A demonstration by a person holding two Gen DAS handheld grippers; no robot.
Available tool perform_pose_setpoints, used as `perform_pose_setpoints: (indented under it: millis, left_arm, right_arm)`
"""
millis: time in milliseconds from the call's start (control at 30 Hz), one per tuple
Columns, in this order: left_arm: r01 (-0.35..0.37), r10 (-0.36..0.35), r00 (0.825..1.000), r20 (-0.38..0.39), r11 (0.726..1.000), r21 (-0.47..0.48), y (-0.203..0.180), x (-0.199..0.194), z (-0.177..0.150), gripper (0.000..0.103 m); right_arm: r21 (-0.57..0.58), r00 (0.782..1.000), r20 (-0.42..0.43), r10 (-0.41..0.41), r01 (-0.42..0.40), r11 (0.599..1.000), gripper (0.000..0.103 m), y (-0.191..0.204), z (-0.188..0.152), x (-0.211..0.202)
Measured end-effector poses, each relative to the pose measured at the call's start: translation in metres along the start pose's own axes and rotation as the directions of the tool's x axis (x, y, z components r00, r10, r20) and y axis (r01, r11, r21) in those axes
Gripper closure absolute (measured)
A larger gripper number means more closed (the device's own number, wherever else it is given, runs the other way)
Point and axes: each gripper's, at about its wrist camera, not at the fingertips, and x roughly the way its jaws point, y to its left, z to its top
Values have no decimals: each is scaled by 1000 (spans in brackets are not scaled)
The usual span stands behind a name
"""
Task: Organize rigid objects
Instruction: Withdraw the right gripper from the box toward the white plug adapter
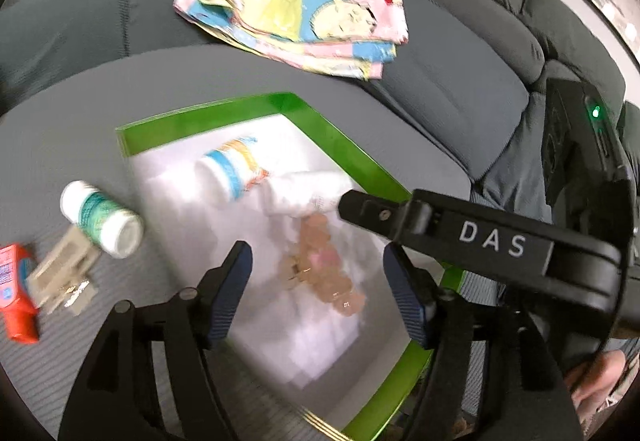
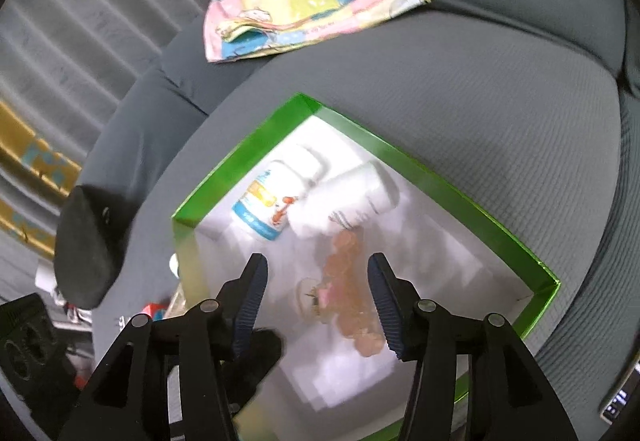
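A green-rimmed box point(image 1: 352, 157) with a white floor sits on a grey cushion. In it lie a white bottle with a blue and orange label point(image 1: 232, 173), a plain white bottle point(image 1: 308, 193) and a pinkish beaded piece point(image 1: 320, 277). My left gripper point(image 1: 318, 281) hovers open over the beaded piece, pads clear of it. In the right wrist view the same box point(image 2: 440, 185) holds the labelled bottle point(image 2: 266, 209) and the beaded piece point(image 2: 348, 289). My right gripper point(image 2: 318, 301) is open above it. One of its fingers point(image 1: 372, 211) reaches in from the right.
Left of the box lie a white bottle with a green label point(image 1: 102, 219), a flat foil packet point(image 1: 64, 277) and an orange tube point(image 1: 16, 293). A folded colourful cloth point(image 1: 304, 9) rests on the sofa behind. A hand point(image 1: 600, 377) shows at lower right.
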Motion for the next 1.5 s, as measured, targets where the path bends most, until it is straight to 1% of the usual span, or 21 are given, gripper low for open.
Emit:
perform_pose_setpoints:
  millis: [33,67,133,200,300,333,367,467,567,667,733,767,867,1033,1133,1167,1267,1300,1367,1433,1500]
  left_arm:
    - [-9,9,1000,14,1000,-6,4,-6,0,30]
    - [-27,28,999,28,1000,-16,12,-14,-1,29]
    - [-68,70,997,33,997,-36,24,-25,-5,29]
    - [-95,100,993,64,993,-75,41,-44,-10,29]
    - [-134,148,984,97,981,-138,69,-71,-20,27]
    - [-157,173,980,101,976,-151,78,-79,-24,27]
    - [-192,212,971,108,967,-170,90,-89,-30,27]
    - [-264,294,948,119,939,-222,118,-110,-45,27]
    - [-273,326,935,136,912,-307,147,-128,-58,26]
    - [-291,359,925,124,880,-375,172,-141,-69,26]
    - [-291,368,922,121,864,-411,182,-148,-74,26]
    - [-296,378,919,115,851,-433,189,-153,-77,26]
    - [-306,397,911,109,829,-468,201,-164,-84,26]
    - [-314,419,901,109,806,-501,212,-184,-94,26]
    - [-314,427,897,115,798,-515,220,-194,-99,26]
    - [-316,431,895,114,794,-520,223,-197,-100,26]
    - [-318,442,889,118,782,-535,234,-205,-103,26]
    - [-317,445,888,117,777,-544,237,-207,-104,26]
    - [-302,441,890,117,762,-573,246,-212,-107,26]
    - [-296,440,891,112,751,-590,253,-215,-110,26]
    - [-324,470,878,92,724,-609,261,-217,-112,26]
  right_arm:
    - [-11,1000,9,-1,1,1000,44,4,-1,-2]
    - [-22,1000,17,-3,3,1000,43,8,-3,-3]
    - [-52,999,35,-11,12,999,42,20,-7,-5]
    - [-82,999,48,-13,17,997,42,31,-11,-7]
    - [-115,999,52,14,-8,993,42,46,-18,-7]
    - [-128,999,49,24,-18,992,42,51,-21,-7]
    - [-143,998,46,35,-28,989,42,56,-24,-7]
    - [-193,997,40,64,-55,980,42,76,-33,-7]
    - [-252,997,38,66,-54,966,42,97,-45,-6]
    - [-294,998,29,56,-45,955,42,114,-55,-2]
    - [-315,997,14,70,-62,947,42,125,-63,0]
    - [-326,997,9,81,-74,942,42,131,-67,1]
    - [-376,992,-24,123,-123,919,41,150,-81,3]
    - [-451,984,-82,159,-179,875,41,189,-106,8]
    - [-483,978,-114,175,-209,850,41,209,-118,11]
    - [-483,974,-126,186,-224,846,41,214,-120,12]
    - [-471,954,-182,237,-296,831,41,233,-127,14]
    - [-482,948,-199,249,-316,817,41,242,-130,15]
    - [-512,948,-198,249,-317,799,41,255,-134,16]
    - [-546,956,-183,230,-293,785,41,271,-137,24]
    - [-551,957,-197,213,-288,783,41,287,-139,39]
